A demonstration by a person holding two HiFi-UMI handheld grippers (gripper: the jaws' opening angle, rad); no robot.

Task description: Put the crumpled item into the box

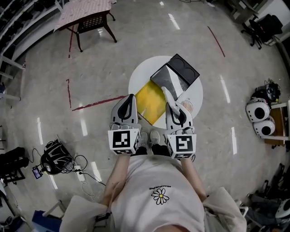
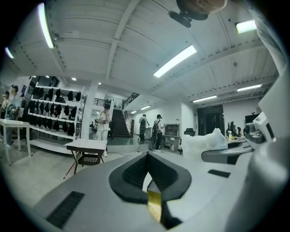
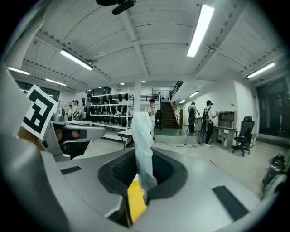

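A white crumpled item (image 1: 168, 94) sticks up from my right gripper (image 1: 171, 104), whose jaws are shut on it. In the right gripper view the crumpled item (image 3: 141, 140) rises between the dark pads (image 3: 165, 179). The open black box (image 1: 168, 79) lies on the round white table (image 1: 136, 78), just beyond the right gripper, with its lid (image 1: 184, 68) folded back. A yellow sheet (image 1: 152, 102) lies on the table between the grippers. My left gripper (image 1: 131, 98) hangs over the table's left side. Its jaws (image 2: 147, 179) look shut with nothing in them.
A folding table (image 1: 87, 12) stands at the far left. Two white round-headed machines (image 1: 258, 112) sit on the floor at the right. A black device with cables (image 1: 55, 158) lies at the left. Red tape lines (image 1: 95, 103) mark the floor.
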